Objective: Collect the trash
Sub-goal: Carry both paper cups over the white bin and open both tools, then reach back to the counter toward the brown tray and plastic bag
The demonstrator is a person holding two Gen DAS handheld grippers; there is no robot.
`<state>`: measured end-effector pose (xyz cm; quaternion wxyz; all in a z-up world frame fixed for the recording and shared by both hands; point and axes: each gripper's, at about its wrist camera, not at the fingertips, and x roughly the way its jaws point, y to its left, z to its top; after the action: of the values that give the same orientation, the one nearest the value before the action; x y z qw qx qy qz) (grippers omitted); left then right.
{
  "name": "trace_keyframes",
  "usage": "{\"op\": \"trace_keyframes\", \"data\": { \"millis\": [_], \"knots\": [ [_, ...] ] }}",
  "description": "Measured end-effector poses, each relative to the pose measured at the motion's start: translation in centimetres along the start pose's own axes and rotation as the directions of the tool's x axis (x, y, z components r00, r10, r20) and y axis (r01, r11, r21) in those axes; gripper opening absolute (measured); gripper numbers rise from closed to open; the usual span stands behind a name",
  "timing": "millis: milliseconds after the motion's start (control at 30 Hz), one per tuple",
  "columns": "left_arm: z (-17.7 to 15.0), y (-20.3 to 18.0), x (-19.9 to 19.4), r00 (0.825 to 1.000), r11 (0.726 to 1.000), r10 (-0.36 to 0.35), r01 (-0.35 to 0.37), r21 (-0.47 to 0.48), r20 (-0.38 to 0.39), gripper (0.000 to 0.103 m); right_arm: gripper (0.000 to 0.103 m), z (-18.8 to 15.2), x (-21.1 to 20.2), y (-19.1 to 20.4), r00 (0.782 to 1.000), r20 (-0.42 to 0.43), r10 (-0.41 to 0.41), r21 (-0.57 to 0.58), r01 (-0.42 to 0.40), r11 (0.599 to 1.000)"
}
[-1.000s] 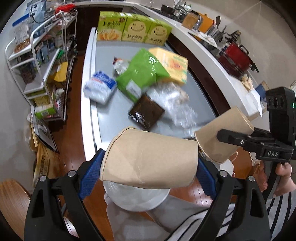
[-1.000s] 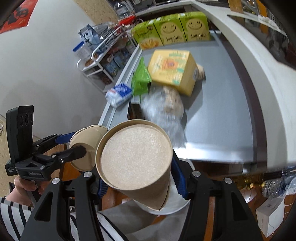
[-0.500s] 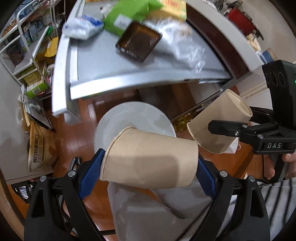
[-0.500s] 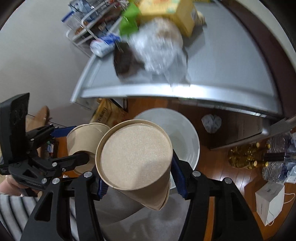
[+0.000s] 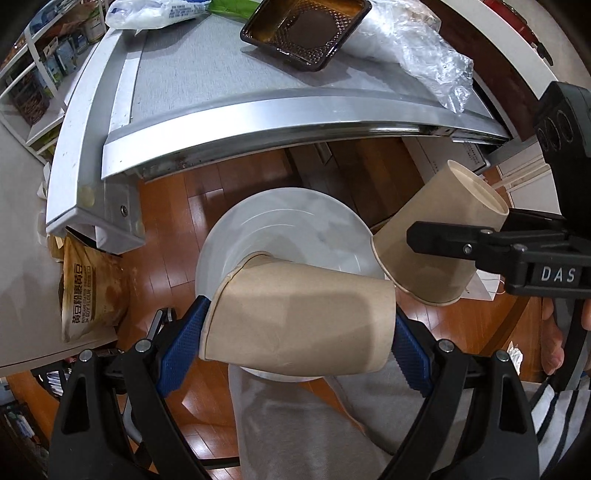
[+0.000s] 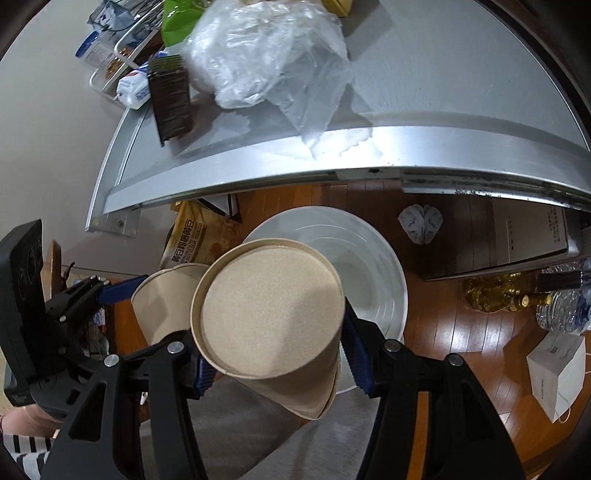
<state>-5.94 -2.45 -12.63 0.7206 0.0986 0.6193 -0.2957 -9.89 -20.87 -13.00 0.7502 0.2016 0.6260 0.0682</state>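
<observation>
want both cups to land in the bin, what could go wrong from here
1. The left gripper clamps its paper cup sideways, end to end, and part of the cup overhangs the near rim of the white bin; released here, it might tumble out.
2. The right gripper holds the second cup close beside the first, so they could knock together when dropped.
3. The clear plastic bag overhangs the counter edge and might slide down.

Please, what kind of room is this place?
Most likely a home kitchen: a steel worktop holding food packaging such as an empty plastic tray, a rack of groceries beside it, and bottles on the wooden floor.
</observation>
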Motion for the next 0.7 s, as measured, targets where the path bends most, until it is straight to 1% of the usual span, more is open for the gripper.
{"op": "trace_keyframes", "data": {
  "millis": [167,200,233,300,367,467,567,700],
  "knots": [
    [0.2,-0.4,-0.3,1.000,1.000,-0.003,0.003,0.007,0.003,0.092,0.058,0.4,0.1,-0.3,1.000,0.005,0.002,0.020,-0.002,1.000],
    [0.4,-0.4,-0.3,1.000,1.000,-0.007,0.007,0.005,0.004,0.092,0.061,0.5,0.0,-0.3,1.000,0.008,0.002,0.023,-0.002,1.000],
    [0.4,-0.3,-0.4,1.000,1.000,-0.011,0.011,0.002,0.003,0.092,0.070,0.6,-0.1,-0.3,1.000,0.012,0.005,0.025,-0.005,1.000],
    [0.5,-0.1,-0.3,1.000,1.000,-0.022,0.022,-0.006,-0.010,0.092,0.077,0.7,-0.3,-0.3,1.000,0.019,-0.009,0.026,0.008,1.000],
    [0.5,0.1,-0.2,0.999,1.000,-0.028,0.028,-0.013,-0.022,0.092,0.078,0.8,-0.6,-0.3,1.000,0.028,-0.010,0.026,0.010,1.000],
    [0.6,0.1,-0.3,1.000,1.000,-0.021,0.021,-0.015,-0.020,0.093,0.080,0.8,-1.3,-0.4,0.999,0.042,-0.019,0.023,0.018,1.000],
    [0.6,0.4,-0.4,0.999,0.998,-0.047,0.046,-0.033,-0.015,0.093,0.081,0.6,-1.9,-0.6,0.998,0.052,-0.018,0.026,0.017,1.000],
    [0.7,0.5,-0.6,0.999,0.999,-0.035,0.035,-0.039,-0.012,0.095,0.081,0.4,-2.8,-0.4,0.997,0.072,-0.032,0.013,0.031,0.999]
  ]
}}
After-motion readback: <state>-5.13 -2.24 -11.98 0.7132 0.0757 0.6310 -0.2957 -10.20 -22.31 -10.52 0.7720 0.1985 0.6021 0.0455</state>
